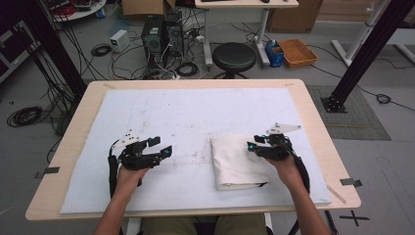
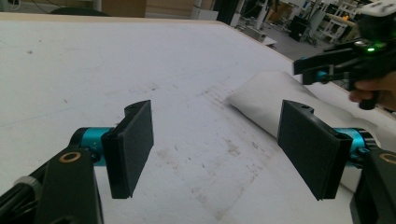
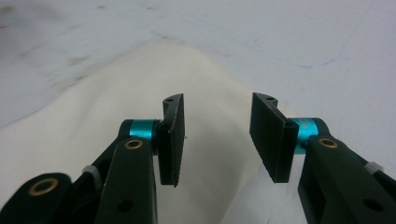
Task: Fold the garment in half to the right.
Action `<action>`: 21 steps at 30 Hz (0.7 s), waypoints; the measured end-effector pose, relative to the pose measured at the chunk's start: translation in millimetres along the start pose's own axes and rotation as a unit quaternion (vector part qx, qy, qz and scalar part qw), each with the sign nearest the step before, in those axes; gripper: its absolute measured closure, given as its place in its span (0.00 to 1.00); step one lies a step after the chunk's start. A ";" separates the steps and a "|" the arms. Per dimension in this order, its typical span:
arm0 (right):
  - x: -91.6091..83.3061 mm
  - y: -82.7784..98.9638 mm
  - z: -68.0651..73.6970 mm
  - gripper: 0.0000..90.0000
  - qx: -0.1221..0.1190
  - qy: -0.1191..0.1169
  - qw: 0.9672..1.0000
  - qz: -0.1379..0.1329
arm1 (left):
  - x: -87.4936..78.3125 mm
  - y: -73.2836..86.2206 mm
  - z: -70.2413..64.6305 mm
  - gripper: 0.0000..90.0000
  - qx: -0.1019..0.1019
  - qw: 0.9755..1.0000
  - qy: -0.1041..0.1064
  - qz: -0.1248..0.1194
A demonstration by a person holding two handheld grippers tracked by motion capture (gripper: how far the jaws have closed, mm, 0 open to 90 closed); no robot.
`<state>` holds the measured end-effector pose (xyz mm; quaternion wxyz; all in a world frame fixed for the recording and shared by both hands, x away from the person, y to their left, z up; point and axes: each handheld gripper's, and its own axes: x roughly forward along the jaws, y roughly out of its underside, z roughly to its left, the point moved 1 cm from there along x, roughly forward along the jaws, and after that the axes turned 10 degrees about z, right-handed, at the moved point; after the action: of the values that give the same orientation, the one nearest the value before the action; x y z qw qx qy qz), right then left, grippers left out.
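Folded white cloth [image 1: 238,164] lies on the white mat [image 1: 161,117] at about four o'clock; my right gripper [image 1: 254,142] hovers over its top edge, jaws parted, gripping nothing; my left gripper [image 1: 161,146] at eight o'clock gapes wide, empty

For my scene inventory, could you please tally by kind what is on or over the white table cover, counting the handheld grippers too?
Folded white cloth: 1
Handheld grippers: 2, the left gripper over bare cover and the right gripper over the cloth, both with fingers apart and nothing between them
White table cover: 1
Total: 4
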<state>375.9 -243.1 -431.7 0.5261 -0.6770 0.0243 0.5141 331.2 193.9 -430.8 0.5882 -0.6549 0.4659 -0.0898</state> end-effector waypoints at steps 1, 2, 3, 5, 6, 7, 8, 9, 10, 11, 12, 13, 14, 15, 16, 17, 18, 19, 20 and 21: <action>10.6 -5.1 -1.7 0.68 0.001 -0.001 1.000 0.010 | 0.3 -0.1 0.6 0.30 -0.003 1.000 0.000 -0.003; 21.4 -9.1 -2.3 0.70 0.001 -0.006 1.000 0.022 | 0.2 -0.1 1.4 0.30 -0.004 1.000 0.001 -0.002; 31.2 -12.1 -1.6 0.71 -0.007 -0.005 0.999 0.043 | 0.3 -0.1 2.0 0.30 -0.004 1.000 0.001 -0.002; 39.1 -14.9 -0.7 0.70 -0.019 0.009 0.998 0.057 | 0.5 -0.1 2.1 0.30 -0.004 1.000 0.003 -0.002; 38.0 -16.2 -1.3 0.67 -0.017 0.016 0.998 0.062 | 0.5 -0.1 2.1 0.30 -0.003 1.000 0.003 -0.001; 35.2 -16.6 -1.1 0.64 -0.014 0.021 0.998 0.063 | 0.7 -0.2 1.8 0.30 -0.004 1.000 0.004 -0.003; 30.2 -15.7 -0.9 0.61 -0.016 0.024 0.998 0.056 | 0.3 -0.1 1.7 0.30 -0.002 1.000 0.005 -0.001; 23.0 -13.3 -1.7 0.56 -0.010 0.017 0.999 0.036 | 0.2 -0.1 1.6 0.30 -0.004 1.000 0.004 -0.002; 16.4 -10.5 -2.2 0.49 0.000 0.012 1.000 0.018 | 0.0 -0.2 1.5 0.30 -0.004 1.000 0.004 -0.005; 4.9 -4.7 -3.5 0.41 0.006 0.013 1.000 -0.013 | -0.4 -0.4 1.5 0.29 -0.002 1.000 0.005 -0.009; -4.2 0.9 -5.5 0.35 0.007 0.011 0.999 -0.036 | -0.9 -0.8 1.3 0.25 0.000 1.000 0.005 -0.015; -12.6 6.5 -7.5 0.28 0.004 0.014 0.998 -0.053 | -1.4 -1.3 1.4 0.22 0.003 1.000 0.006 -0.021; -20.7 11.6 -9.4 0.22 0.005 0.025 0.998 -0.065 | -1.8 -1.8 1.6 0.21 0.006 1.000 0.006 -0.023; -28.6 16.0 -11.9 0.21 -0.001 0.032 0.996 -0.078 | -1.9 -2.1 1.8 0.21 0.008 1.000 0.006 -0.026; -36.4 20.3 -13.6 0.21 -0.006 0.034 0.995 -0.089 | -1.9 -2.2 2.1 0.21 0.009 1.000 0.008 -0.028; -42.0 23.4 -14.7 0.21 -0.008 0.037 0.994 -0.098 | -1.7 -2.3 2.6 0.22 0.011 0.999 0.009 -0.029; -50.2 28.6 -16.3 0.21 -0.011 0.038 0.993 -0.115 | -1.5 -2.3 2.8 0.21 0.013 0.999 0.010 -0.030; -55.7 32.9 -17.2 0.21 -0.017 0.035 0.992 -0.122 | -1.4 -2.3 3.1 0.21 0.015 0.999 0.010 -0.030; -59.9 37.0 -18.1 0.21 -0.026 0.036 0.991 -0.129 | -1.2 -2.2 3.5 0.21 0.018 0.999 0.009 -0.030; -63.3 40.9 -18.5 0.21 -0.031 0.037 0.990 -0.135 | -1.2 -2.1 3.6 0.21 0.019 0.999 0.009 -0.030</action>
<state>335.1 -307.1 -415.6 0.5681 -0.7087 -0.0633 0.4135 333.9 196.9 -429.5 0.5935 -0.6562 0.4497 -0.1221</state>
